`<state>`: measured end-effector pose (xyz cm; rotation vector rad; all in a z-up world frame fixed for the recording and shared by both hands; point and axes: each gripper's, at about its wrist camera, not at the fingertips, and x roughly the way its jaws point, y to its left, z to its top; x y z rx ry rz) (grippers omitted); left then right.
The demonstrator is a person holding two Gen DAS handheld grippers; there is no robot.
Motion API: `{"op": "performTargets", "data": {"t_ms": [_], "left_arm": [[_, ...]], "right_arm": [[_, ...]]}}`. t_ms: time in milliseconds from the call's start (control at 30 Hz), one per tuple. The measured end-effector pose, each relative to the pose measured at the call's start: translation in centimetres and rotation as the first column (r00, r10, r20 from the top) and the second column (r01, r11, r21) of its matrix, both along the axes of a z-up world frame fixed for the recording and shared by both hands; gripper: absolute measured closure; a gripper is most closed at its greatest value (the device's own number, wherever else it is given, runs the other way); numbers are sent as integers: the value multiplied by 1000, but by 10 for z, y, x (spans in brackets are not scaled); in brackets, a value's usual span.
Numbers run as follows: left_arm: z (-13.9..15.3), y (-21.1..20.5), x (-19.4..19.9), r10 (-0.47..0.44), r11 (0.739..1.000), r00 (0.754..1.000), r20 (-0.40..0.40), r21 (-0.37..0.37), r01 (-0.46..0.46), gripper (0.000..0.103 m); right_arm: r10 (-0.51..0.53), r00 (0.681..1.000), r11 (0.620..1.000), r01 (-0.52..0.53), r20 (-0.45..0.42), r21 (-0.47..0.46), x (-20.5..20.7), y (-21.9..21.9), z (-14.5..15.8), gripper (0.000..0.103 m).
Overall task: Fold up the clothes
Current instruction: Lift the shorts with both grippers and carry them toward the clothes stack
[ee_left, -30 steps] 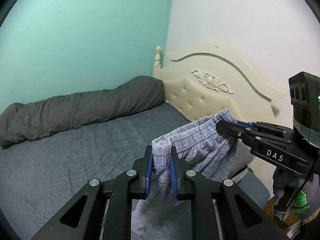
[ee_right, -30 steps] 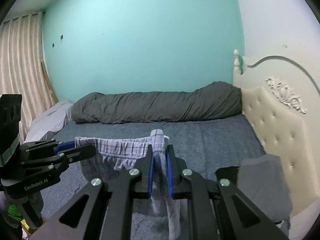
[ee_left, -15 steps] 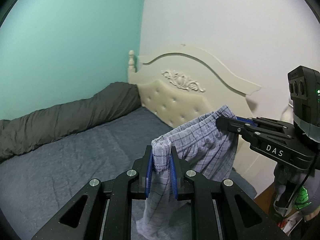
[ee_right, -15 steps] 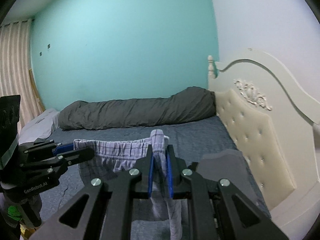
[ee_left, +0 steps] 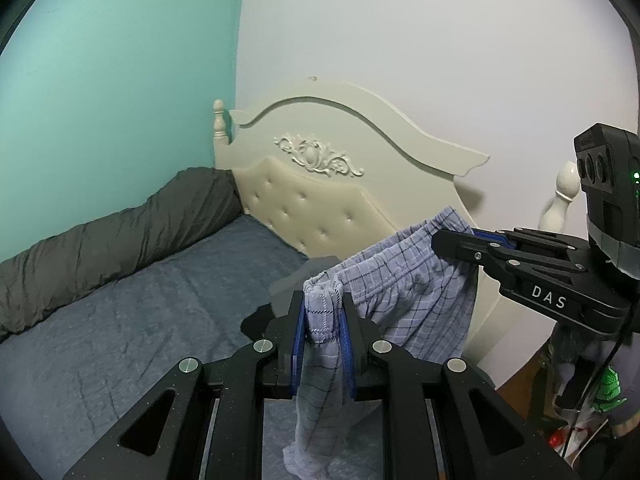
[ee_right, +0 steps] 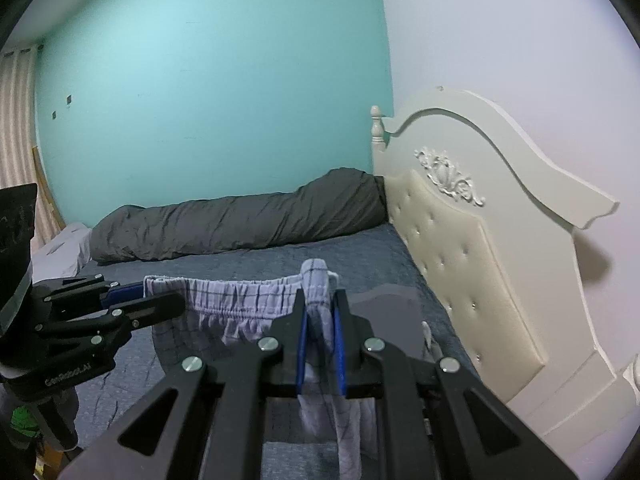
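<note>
1. Lilac plaid shorts (ee_left: 404,304) hang in the air over the near part of the bed (ee_left: 120,320), their waistband stretched between my two grippers. The long axis runs along that waistband, roughly level from one gripper to the other, and the legs drop straight down.
2. I see my left gripper (ee_left: 322,320) with its blue pads pressed on a bunched corner of the waistband, cloth filling the narrow gap.
3. I see my right gripper (ee_right: 320,320) pinching the other corner the same way, fingers nearly together on the fabric.
4. Beneath the shorts the blue-grey mattress is flat. A rolled dark duvet (ee_right: 240,224) lies along the teal wall, well apart from the cloth.
5. Cream headboard (ee_right: 472,248) stands to my right, near the hanging legs, and a pale pillow (ee_right: 64,248) sits at the far left.
</note>
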<state>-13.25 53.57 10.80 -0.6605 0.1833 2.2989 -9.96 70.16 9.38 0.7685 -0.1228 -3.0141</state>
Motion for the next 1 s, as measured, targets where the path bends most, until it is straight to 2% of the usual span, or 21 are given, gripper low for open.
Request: {"op": "performTargets", "data": {"t_ms": [333, 633, 867, 1000], "left_arm": [[-22, 57, -40, -13, 999, 999, 34, -50, 14, 86], [-49, 109, -123, 16, 996, 995, 97, -94, -7, 86], [-90, 139, -195, 52, 991, 983, 179, -133, -28, 86], [-121, 154, -227, 59, 991, 964, 259, -135, -24, 86]], "right_arm": [[-32, 998, 999, 32, 48, -4, -36, 46, -24, 93], [-40, 992, 999, 41, 123, -1, -114, 88, -56, 93], [-18, 976, 1000, 15, 216, 16, -187, 107, -91, 93], [-11, 962, 1000, 12, 272, -2, -217, 119, -115, 93]]}}
